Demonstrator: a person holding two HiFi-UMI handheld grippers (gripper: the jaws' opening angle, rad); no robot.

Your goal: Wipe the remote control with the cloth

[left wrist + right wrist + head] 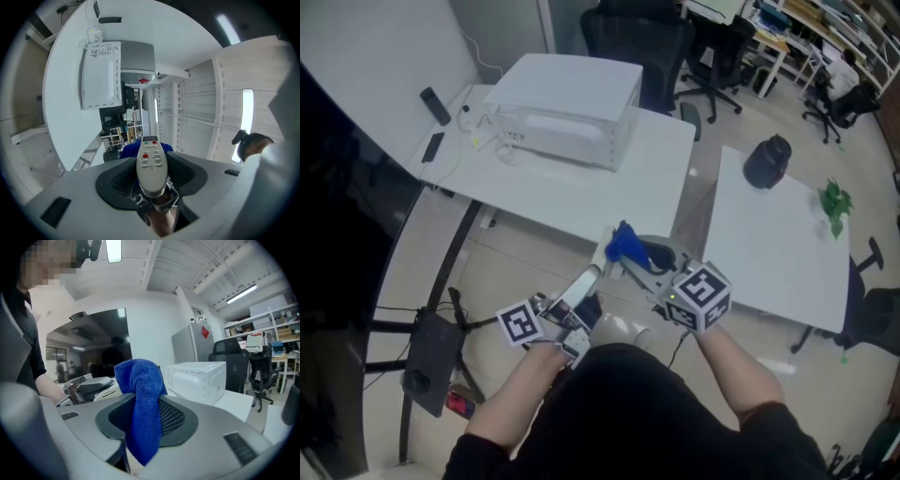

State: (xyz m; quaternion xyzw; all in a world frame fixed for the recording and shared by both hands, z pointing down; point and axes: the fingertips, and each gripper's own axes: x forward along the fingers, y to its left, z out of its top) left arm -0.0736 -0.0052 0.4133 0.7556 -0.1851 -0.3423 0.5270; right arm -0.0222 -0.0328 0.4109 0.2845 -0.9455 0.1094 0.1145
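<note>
The left claw (151, 182) was clamped on the lower end of the remote control (151, 161), its pads pressing the two long sides so that the buttoned face pointed up and the far end stuck out free. The right claw (146, 420) was closed on a bunched fold of the blue cloth (140, 394), with a rounded wad standing above the jaws and a loose tail hanging below.

Both things were held in mid-air in front of the person, over the floor, just short of the near edge of the surface (661, 178) carrying the white microwave oven (567, 108). The cloth sat just beside the remote's far tip; whether it touched could not be told.

The remote looked light, rigid and smooth-cased, so likely to slide or twist under a sideways rub. A hold across its narrow sides near the base seemed sound, leaving most of the face open. The cloth was soft and limp; only the wad near the jaws would press with any firmness, and the tail might drag across the buttons.

Room seemed ample: nothing stood near the claws, the second surface (778, 258) lay off to the right, and the main hazard was claw striking claw.
</note>
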